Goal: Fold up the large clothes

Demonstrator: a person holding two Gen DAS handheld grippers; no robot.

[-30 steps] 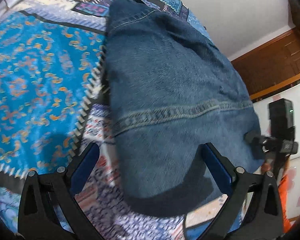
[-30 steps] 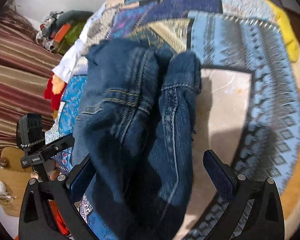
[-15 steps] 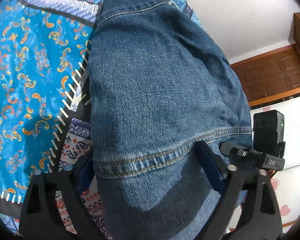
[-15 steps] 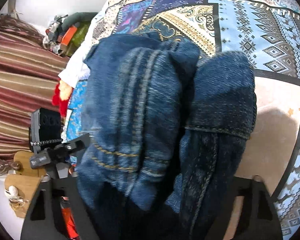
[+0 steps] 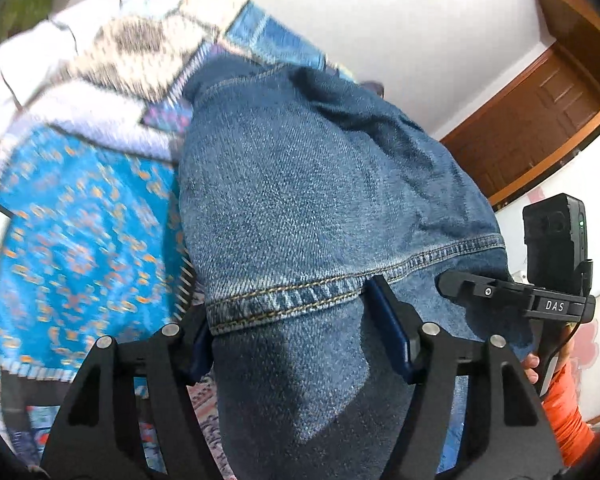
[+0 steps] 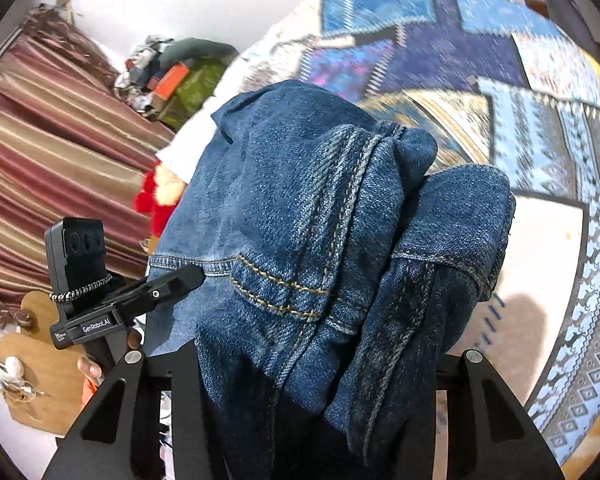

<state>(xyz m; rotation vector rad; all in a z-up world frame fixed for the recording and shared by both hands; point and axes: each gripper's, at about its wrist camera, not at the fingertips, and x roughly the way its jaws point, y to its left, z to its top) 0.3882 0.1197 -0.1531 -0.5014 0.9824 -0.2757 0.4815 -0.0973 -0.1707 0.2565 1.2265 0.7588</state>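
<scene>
Jeans on the bedspread, bunched between both grippers' fingers, curtain far left

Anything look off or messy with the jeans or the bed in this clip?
Nothing damaged or spilled. The jeans look bunched and thick in the closing right gripper, flatter in the closing left gripper. The bedspread looks normal.

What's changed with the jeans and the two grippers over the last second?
Both grippers went from wide open to closing on the jeans. The left gripper now has a stitched hem between its fingers; the right gripper is buried in bunched denim. The jeans have lifted toward both cameras and more of the room shows behind. The quilt stays spread on the bed.
</scene>
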